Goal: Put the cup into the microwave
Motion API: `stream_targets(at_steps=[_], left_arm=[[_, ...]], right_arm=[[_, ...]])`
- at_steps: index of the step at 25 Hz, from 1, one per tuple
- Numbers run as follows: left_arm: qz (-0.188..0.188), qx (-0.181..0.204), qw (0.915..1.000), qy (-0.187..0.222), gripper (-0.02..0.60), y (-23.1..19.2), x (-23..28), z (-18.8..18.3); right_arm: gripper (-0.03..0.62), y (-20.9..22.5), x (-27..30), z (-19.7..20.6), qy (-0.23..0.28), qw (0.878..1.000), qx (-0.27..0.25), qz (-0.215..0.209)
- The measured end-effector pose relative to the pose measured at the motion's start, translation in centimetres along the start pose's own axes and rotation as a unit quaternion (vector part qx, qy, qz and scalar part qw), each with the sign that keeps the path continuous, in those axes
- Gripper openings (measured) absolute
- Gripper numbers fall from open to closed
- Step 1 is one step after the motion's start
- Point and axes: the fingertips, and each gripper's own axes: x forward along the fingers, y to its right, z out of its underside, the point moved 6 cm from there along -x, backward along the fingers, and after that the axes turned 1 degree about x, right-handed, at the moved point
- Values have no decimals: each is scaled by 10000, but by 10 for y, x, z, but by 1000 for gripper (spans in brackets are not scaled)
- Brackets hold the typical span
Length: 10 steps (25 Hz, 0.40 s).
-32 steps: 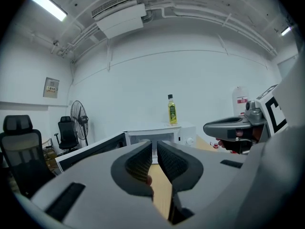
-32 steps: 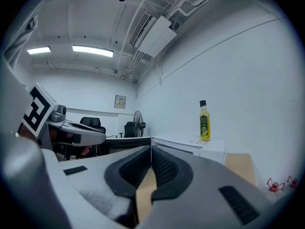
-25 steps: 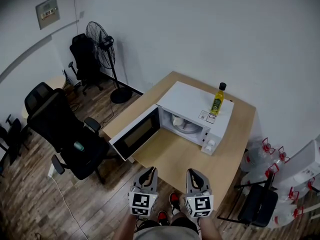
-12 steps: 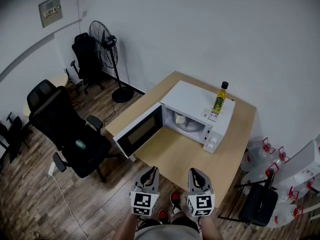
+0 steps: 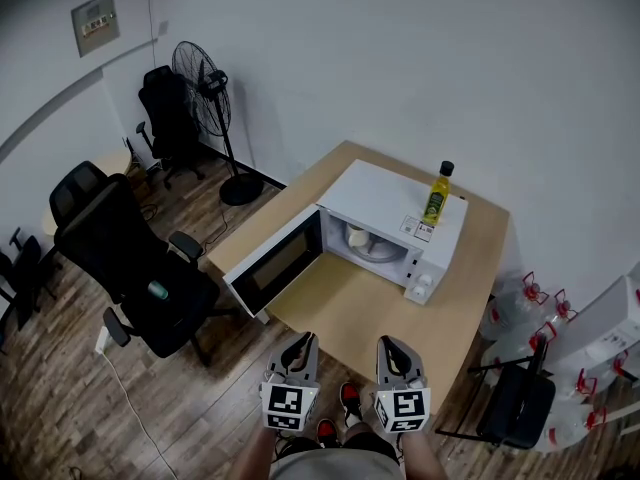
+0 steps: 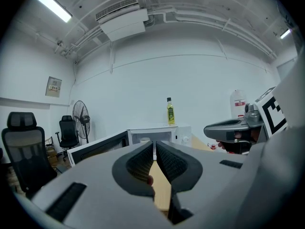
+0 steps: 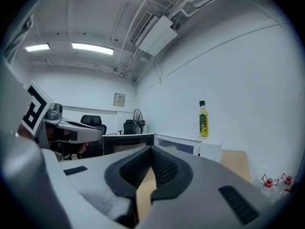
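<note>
Overhead first, in the head view: the microwave (image 5: 395, 213) sits on the far half of the table (image 5: 345, 318). Its door (image 5: 275, 263) is swung open toward the left edge, and a yellow bottle (image 5: 437, 196) stands upright on its roof. The cup (image 5: 356, 238), small and pale, already stands inside the microwave on the turntable. The left gripper (image 5: 297, 346) and right gripper (image 5: 393, 349) hang side by side off the table's near edge, well apart from the microwave.

From the left gripper view, its fingers (image 6: 140, 161) are clenched to a thin slit with nothing between them.

From the right gripper view, its fingers (image 7: 136, 168) are pressed together and empty.

The cup looks stiff, light and probably smooth and breakable. If it needs shifting, a gentle pinch across the wall just under the rim seems safest. No handle can be made out.
</note>
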Motion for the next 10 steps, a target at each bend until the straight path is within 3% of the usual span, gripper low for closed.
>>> stream_targets(at_steps=[10], left_arm=[[12, -36, 10000, -18, 40, -4, 4, 2]], right_arm=[[18, -4, 6, -1, -20, 10000, -54, -37]])
